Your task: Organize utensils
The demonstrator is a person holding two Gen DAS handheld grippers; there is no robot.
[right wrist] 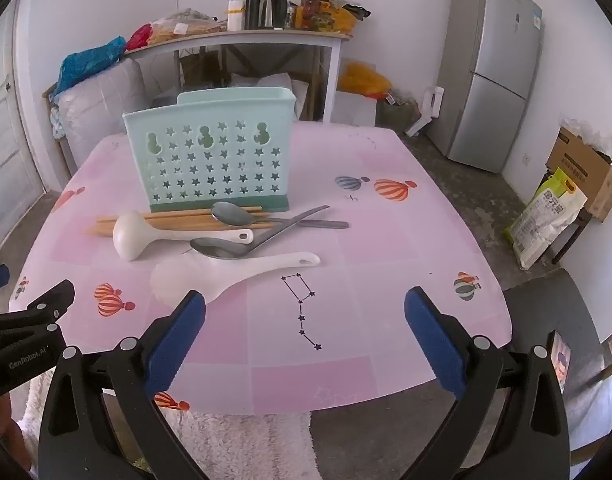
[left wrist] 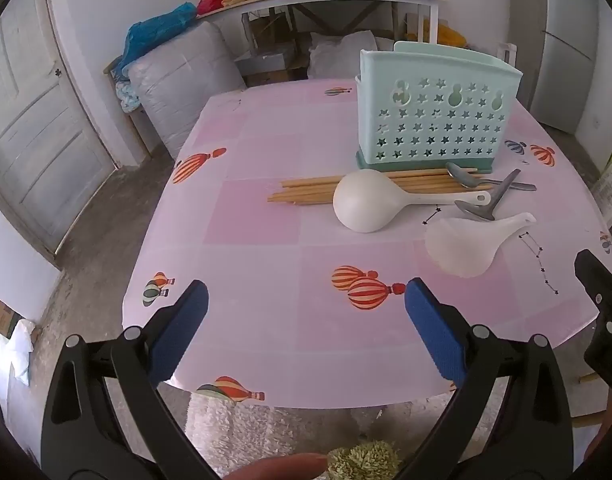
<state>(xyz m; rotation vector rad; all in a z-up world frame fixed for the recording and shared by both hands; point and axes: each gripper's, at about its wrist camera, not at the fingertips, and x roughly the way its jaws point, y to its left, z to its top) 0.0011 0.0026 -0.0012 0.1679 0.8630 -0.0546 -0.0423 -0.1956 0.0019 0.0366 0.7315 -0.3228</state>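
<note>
Pink balloon-print tablecloth [right wrist: 386, 280] covers the table. Pale mint plastic utensil caddy with star-shaped cutouts [right wrist: 209, 160] stands upright toward the far edge. Just in front of it: a bundle of light wooden chopsticks [right wrist: 105, 225], a cream round-bowled ladle [right wrist: 133, 240] lying across them, two grey metal spoons [right wrist: 229, 214] with crossed handles, and a translucent white rice paddle [right wrist: 185, 280] nearest the near edge.

Left gripper [left wrist: 306, 296] and right gripper [right wrist: 306, 300] hover over the near edge, blue pads wide apart, holding nothing.
</note>
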